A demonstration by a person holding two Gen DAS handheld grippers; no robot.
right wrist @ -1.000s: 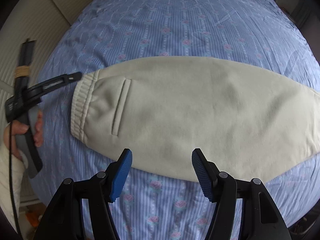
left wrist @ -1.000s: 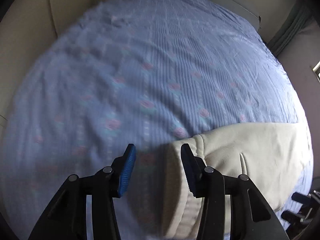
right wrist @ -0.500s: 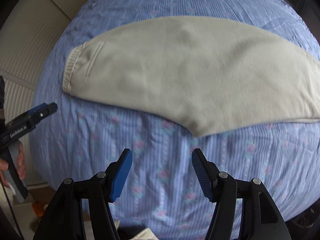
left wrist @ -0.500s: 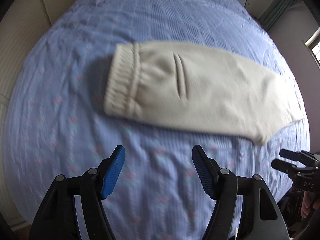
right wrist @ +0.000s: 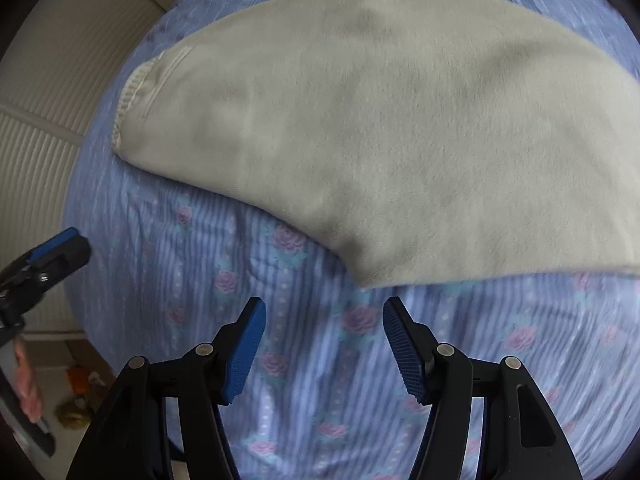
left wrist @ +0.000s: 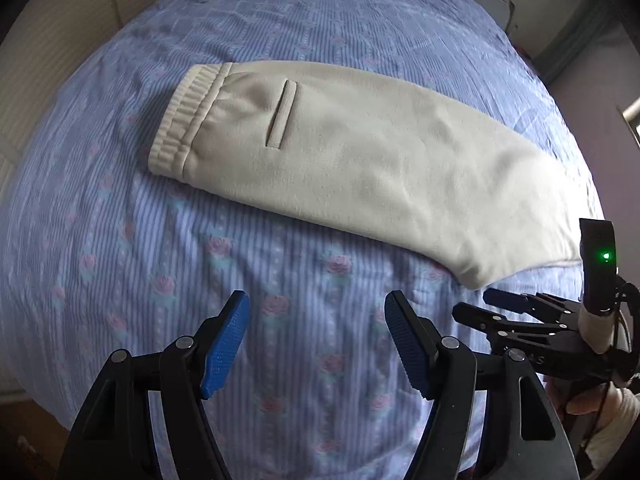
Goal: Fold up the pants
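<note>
A pair of cream fleece pants lies folded lengthwise on the blue striped bedsheet with pink roses, its ribbed elastic waistband to the left and the legs running off to the right. A narrow welt pocket slit faces up near the waistband. The black left gripper with blue ribbed pads hovers over bare sheet on the near side of the pants, jaws spread with nothing between them. At the right edge the black right gripper reaches in just beside the pants' near edge, a green light glowing on the black block above it.
</note>
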